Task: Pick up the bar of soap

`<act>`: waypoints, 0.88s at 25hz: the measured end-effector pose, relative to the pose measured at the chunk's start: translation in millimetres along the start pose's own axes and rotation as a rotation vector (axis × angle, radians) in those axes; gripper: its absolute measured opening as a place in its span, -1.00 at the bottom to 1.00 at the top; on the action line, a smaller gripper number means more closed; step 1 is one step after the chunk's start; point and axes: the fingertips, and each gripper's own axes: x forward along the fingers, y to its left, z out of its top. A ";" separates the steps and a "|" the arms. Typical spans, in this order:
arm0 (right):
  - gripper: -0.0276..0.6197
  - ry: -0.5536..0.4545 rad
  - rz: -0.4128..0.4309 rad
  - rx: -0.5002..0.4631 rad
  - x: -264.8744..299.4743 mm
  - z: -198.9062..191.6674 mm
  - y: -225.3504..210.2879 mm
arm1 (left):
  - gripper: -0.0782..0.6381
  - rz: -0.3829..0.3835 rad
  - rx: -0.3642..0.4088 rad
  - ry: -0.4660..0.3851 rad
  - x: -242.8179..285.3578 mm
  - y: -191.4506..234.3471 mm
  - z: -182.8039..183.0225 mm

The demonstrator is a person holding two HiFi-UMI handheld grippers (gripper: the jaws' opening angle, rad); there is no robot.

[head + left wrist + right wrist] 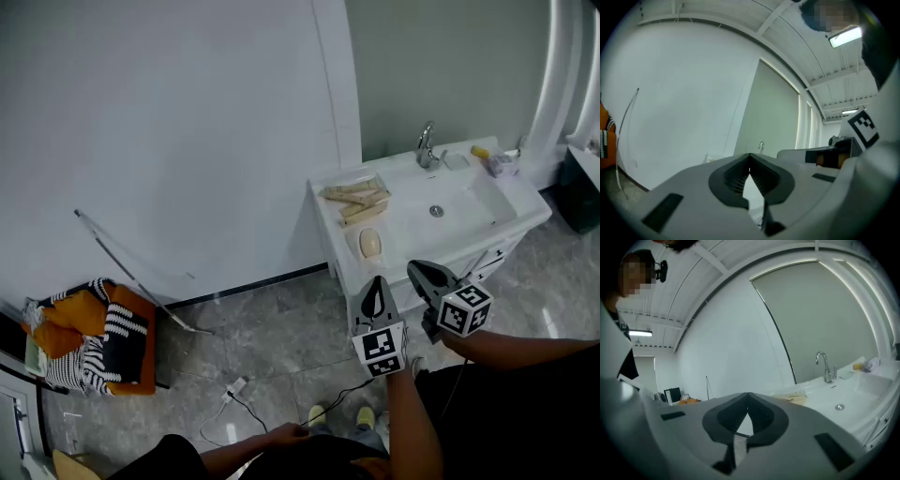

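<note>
Forearms reach in from the bottom edge of the head view, each bearing a gripper above grey floor tiles. The left gripper [378, 280] points toward the white desk [530, 212], its jaws pressed together with nothing between them. The right gripper [414, 267], just beside it, also has its jaws together and is empty. Both hang short of the desk's near edge and touch nothing. Just beyond them the bar of soap [371, 243], pale and oval, lies on the near left part of the desk, beside the sunken basin [459, 202]. Past the soap sits a clear tray of wooden pieces [356, 199]. Farthest back, a chrome tap [427, 145] stands at the basin's rear rim against the grey-green wall, with a small yellow thing [480, 151] to its right.
</note>
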 end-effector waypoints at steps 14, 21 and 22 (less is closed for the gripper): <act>-0.90 -0.018 0.074 -0.068 7.7 2.4 11.2 | -0.76 0.032 0.013 -0.016 3.4 11.9 5.5; -0.90 0.012 0.050 -0.061 3.3 -6.7 -6.3 | -0.76 0.038 0.036 -0.003 8.0 6.7 0.4; -0.90 0.014 0.046 -0.059 2.2 -7.9 -7.4 | -0.76 0.034 0.043 -0.003 8.1 5.8 1.2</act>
